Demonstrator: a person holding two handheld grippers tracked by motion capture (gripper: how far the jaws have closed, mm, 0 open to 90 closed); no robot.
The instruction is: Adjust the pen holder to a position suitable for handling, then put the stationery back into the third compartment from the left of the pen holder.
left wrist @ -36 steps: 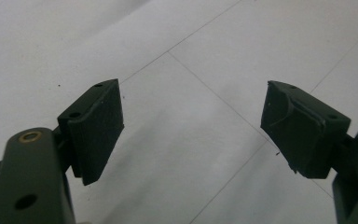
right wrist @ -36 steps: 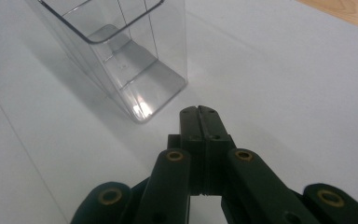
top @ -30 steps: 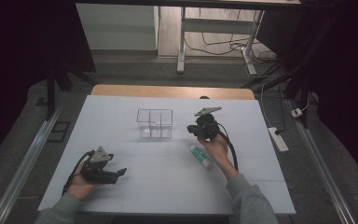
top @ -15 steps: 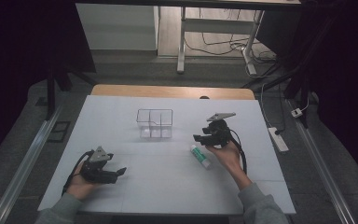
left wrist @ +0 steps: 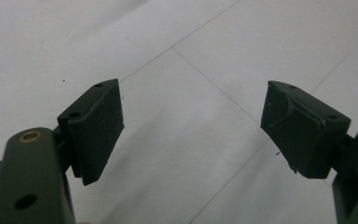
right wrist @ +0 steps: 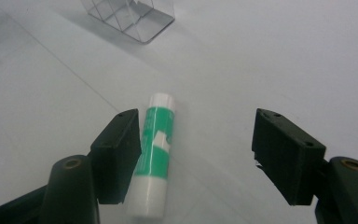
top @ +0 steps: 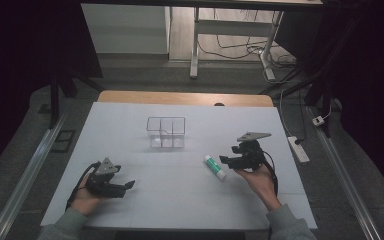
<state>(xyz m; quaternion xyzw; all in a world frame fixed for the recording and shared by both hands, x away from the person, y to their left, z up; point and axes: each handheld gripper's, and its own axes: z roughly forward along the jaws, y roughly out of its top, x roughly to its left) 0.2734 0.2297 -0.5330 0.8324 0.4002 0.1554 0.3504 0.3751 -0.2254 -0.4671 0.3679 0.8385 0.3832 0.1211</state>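
A green and white tube (top: 214, 167) lies flat on the white table right of the middle. My right gripper (top: 226, 160) hovers just to its right, open, its jaws pointing left at it. In the right gripper view the tube (right wrist: 156, 154) lies beside the left jaw's inner face, with the gap of the open right gripper (right wrist: 196, 149) mostly to its right. A clear divided box (top: 165, 132) stands behind the middle, and its corner (right wrist: 130, 14) shows at the top of the right gripper view. My left gripper (top: 128, 186) rests open at the front left, and between its jaws (left wrist: 191, 126) is only bare table.
The white mat (top: 130, 150) covers the table, with a wooden strip (top: 185, 97) along the far edge. A power strip (top: 298, 149) lies on the floor beyond the right edge. Metal desk legs (top: 195, 45) stand behind the table.
My right gripper has moved right and toward the person, from beside the clear box down to the tube's right side. The left gripper has stayed where it was.
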